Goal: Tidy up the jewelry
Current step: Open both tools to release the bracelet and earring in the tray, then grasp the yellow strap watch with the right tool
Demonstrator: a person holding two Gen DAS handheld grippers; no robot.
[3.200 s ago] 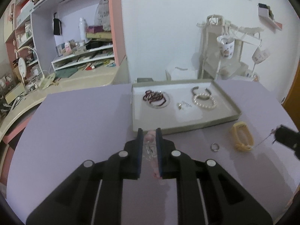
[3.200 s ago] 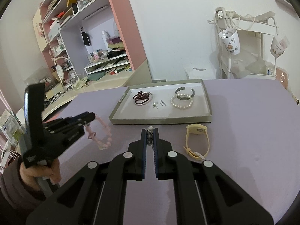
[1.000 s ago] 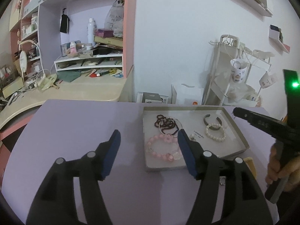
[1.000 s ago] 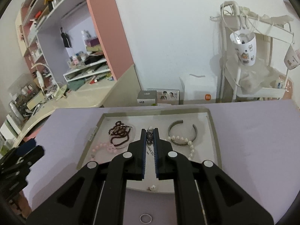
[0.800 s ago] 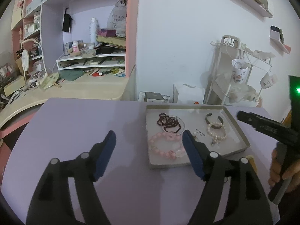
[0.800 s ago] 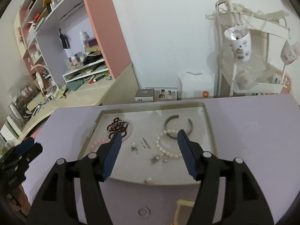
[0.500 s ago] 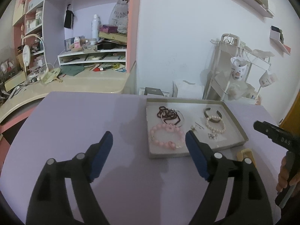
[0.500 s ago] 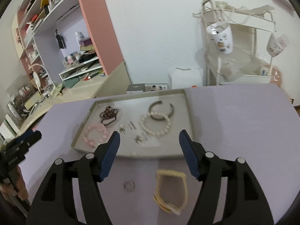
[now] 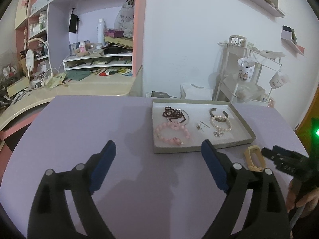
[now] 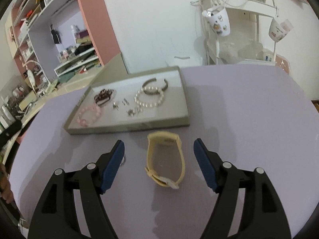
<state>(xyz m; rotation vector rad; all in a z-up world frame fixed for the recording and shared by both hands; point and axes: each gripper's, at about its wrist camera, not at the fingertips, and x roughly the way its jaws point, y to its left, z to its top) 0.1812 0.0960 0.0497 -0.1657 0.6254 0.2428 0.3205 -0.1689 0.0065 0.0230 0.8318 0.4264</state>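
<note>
A small ring hides behind the right gripper's fingers, spread wide around the yellow watch, untouched. The left gripper has just been opening, empty.

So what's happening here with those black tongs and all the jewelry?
A person is sorting jewelry into a shallow tray with two hand-held grippers. The pink bead bracelet and pearl bracelet already lie inside. Both grippers are open and empty; their jaws have just been opening. The right gripper is lined up on a yellow watch outside the tray, probably next.
</note>
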